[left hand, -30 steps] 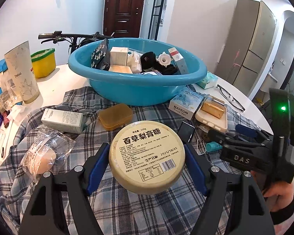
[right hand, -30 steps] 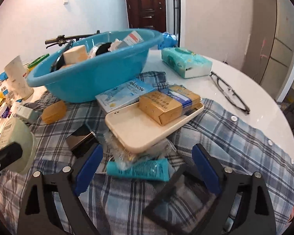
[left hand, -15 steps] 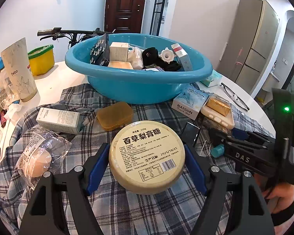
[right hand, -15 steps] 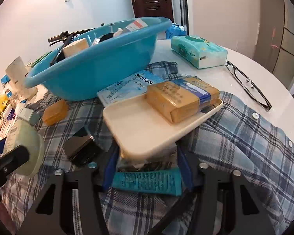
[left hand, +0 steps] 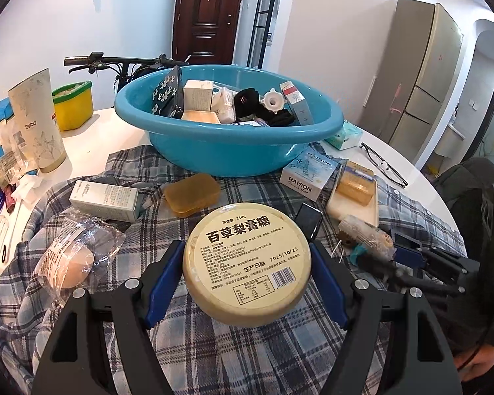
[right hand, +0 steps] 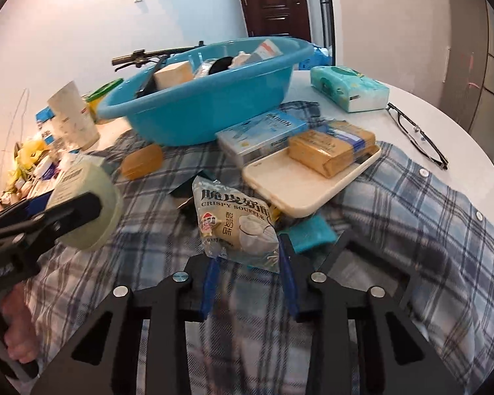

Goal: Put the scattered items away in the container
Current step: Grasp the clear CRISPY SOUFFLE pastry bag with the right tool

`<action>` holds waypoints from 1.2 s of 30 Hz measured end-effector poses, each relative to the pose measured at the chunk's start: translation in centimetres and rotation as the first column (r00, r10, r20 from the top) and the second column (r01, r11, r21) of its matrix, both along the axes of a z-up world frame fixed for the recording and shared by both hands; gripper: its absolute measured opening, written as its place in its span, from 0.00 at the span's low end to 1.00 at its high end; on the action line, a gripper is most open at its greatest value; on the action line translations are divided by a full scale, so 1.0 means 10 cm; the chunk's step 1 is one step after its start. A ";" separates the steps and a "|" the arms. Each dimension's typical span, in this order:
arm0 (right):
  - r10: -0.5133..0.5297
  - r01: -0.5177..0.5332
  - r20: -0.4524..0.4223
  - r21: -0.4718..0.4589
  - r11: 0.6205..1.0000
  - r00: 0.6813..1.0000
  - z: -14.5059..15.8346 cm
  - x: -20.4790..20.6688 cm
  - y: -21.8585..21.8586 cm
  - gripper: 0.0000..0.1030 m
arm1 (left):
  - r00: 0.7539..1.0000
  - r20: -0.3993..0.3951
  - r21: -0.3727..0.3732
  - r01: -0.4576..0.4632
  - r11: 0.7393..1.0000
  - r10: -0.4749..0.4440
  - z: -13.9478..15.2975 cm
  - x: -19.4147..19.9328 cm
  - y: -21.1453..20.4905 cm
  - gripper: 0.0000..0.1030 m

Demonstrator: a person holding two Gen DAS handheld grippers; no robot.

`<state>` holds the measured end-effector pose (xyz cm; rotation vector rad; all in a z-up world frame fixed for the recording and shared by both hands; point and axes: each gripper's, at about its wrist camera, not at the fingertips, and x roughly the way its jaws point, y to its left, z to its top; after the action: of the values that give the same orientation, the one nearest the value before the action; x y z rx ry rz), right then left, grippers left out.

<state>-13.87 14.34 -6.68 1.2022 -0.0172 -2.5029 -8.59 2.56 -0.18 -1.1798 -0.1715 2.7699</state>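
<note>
Both claws loaded, short of the basin.

My left claw (left hand: 247, 260) clamps the round candy tin (left hand: 247, 258) above the plaid cloth (left hand: 240, 355); my right claw (right hand: 248, 275) pinches the snack packet (right hand: 237, 220). The blue basin (left hand: 227, 151) sits beyond on the bench (right hand: 421, 105).

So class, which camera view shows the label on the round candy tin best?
The left wrist view: the round tin faces the lens, label readable, held in the left gripper. The right wrist view shows the tin only edge-on and blurred.
</note>
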 end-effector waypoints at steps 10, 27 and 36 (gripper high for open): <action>0.012 -0.009 -0.046 0.053 0.999 0.999 -0.04 0.07 -0.14 0.81 | 1.000 -0.008 -0.006 -0.006 1.000 0.006 0.03 0.09 -0.04 0.75; 0.052 -0.048 -0.020 0.165 0.985 0.998 -0.18 0.06 -0.31 0.81 | 1.000 0.004 -0.004 -0.014 1.000 0.014 -0.01 0.09 -0.06 0.75; 0.054 -0.049 -0.020 0.186 0.981 0.998 -0.21 0.07 -0.36 0.79 | 1.000 0.005 -0.006 -0.019 1.000 0.019 -0.01 0.11 -0.09 0.75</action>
<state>-13.13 10.76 -8.75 1.2251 0.2552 -2.5183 -7.53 1.67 -0.32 -1.1925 -0.1766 2.7862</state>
